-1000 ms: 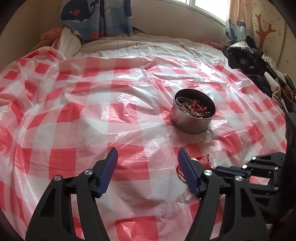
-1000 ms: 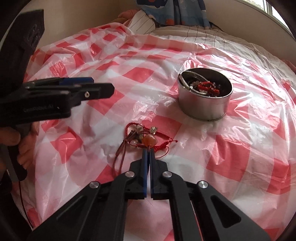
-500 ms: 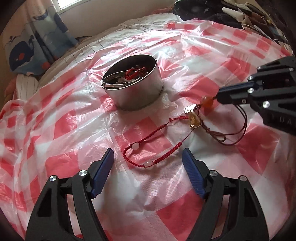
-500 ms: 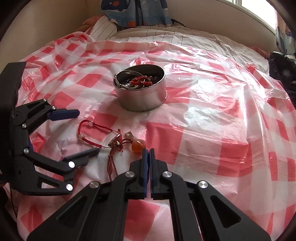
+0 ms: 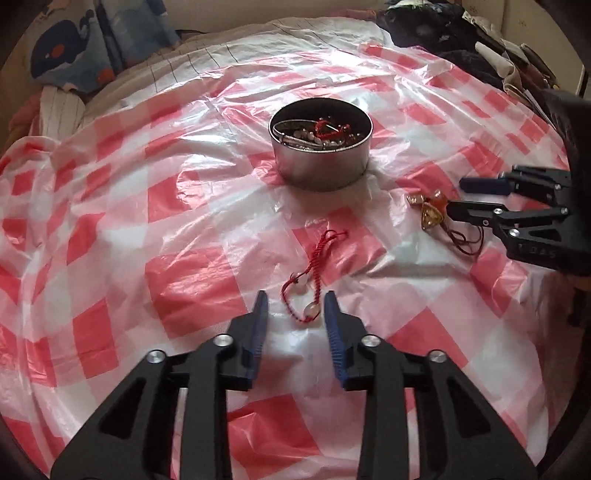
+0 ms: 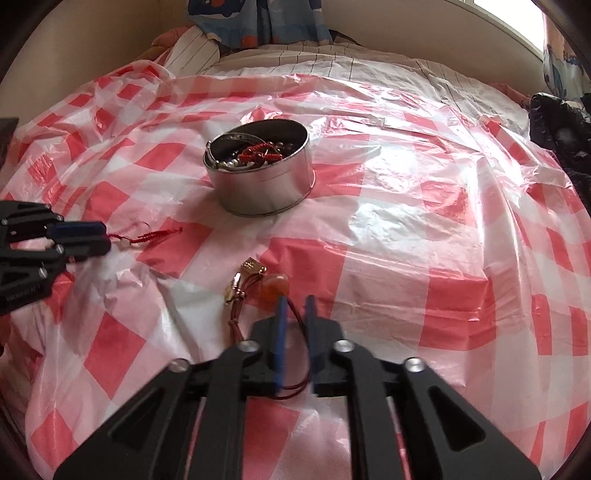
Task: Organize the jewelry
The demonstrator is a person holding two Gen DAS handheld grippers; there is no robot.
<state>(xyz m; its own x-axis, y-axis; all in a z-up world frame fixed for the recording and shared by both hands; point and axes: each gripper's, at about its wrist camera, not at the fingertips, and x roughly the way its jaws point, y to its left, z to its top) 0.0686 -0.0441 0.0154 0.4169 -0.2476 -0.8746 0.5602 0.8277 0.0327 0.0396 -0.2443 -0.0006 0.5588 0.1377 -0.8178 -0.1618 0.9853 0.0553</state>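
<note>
left claw (image 5: 295,306): i see my fingers parted to a medium gap, holding nothing, the near end of the red braided bracelet (image 5: 309,275) lying between the tips on the sheet.
right claw (image 6: 294,301): narrowly parted, nothing clamped; a brown cord runs between the fingers, and the amber bead pendant (image 6: 274,288) sits just beyond the left tip.
tin (image 5: 320,151): round metal tin farther out, upright, with beads, red cord and a bangle inside.
surface: crinkled red-and-white checked plastic sheet (image 5: 155,192) spread over a bed.
room: striped bedding (image 6: 332,59) past the sheet, whale-print fabric (image 5: 70,55) at the wall, dark clothes heap (image 5: 461,33) to the right.
writing: pale lettering on the right claw's body in my left view, too blurred to read.
</note>
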